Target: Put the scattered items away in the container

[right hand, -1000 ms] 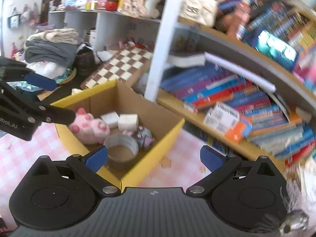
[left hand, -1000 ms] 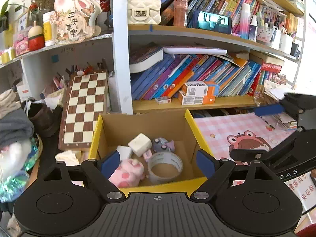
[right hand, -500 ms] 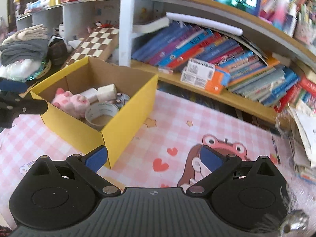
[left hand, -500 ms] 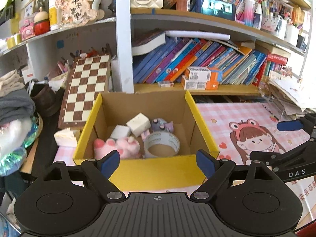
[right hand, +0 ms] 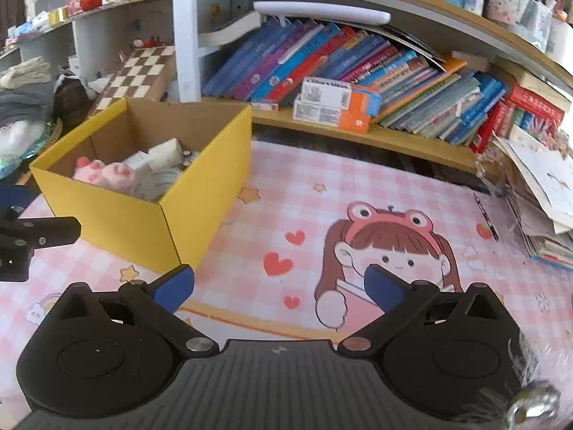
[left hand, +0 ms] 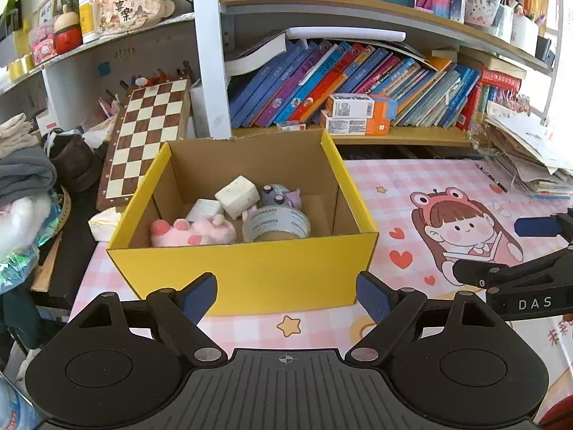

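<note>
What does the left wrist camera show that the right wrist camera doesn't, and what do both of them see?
Left wrist only: the purple toy in the yellow box, the print on the tape roll, and a white wad outside the box.

Right wrist only: the box's right outer wall and the mat beside it, unobstructed.

Both: the box, pink plush, white block, chessboard, books, and both grippers, left gripper and right gripper, open and empty.
</note>
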Tool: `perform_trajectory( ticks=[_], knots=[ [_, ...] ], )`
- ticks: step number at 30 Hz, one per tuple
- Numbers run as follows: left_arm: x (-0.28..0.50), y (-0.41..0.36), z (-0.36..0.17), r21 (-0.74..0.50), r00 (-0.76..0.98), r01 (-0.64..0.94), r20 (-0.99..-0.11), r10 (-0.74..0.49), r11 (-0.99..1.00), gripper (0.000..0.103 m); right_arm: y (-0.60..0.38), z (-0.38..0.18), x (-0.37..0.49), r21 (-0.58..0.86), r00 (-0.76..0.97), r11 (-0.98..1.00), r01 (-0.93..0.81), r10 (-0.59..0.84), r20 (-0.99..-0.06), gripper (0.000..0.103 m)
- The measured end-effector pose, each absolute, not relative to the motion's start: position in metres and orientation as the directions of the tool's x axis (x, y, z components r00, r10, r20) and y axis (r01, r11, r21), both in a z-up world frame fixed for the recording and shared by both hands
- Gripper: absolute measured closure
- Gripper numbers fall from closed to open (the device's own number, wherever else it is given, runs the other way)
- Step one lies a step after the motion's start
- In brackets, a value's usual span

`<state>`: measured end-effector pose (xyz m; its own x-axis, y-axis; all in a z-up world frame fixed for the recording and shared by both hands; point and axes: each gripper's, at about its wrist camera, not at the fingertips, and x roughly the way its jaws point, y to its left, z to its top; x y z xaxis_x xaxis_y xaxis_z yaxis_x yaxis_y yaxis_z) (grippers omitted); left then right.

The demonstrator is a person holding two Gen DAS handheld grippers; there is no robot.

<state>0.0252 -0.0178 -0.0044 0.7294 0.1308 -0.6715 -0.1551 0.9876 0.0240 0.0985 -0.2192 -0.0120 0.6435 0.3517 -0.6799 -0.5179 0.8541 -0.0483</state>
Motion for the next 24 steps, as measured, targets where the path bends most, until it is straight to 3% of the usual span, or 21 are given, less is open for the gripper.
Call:
perform_trajectory(
  ticks=[18, 21, 24],
  knots=[
    [0.026, -0.038, -0.023, 0.085, 0.72, -0.136, -0.676, 0.158, 0.987, 0.016, -0.232, -0.024, 0.094, -0.033, 0.647, 0.887, -0.461, 0.31, -0.697, 0.0],
    [0.026, -0.038, -0.024, 0.088, 0.717, -0.145, -0.677, 0.166, 0.986, 0.006, -0.232, -0.024, 0.093, -0.035, 0.647, 0.886, -0.463, 0.311, -0.696, 0.0],
    [0.026, -0.037, -0.024, 0.076, 0.717, -0.16, -0.677, 0.169, 0.984, 0.005, -0.232, -0.024, 0.093, -0.033, 0.644, 0.887, -0.461, 0.308, -0.7, 0.0]
  ],
)
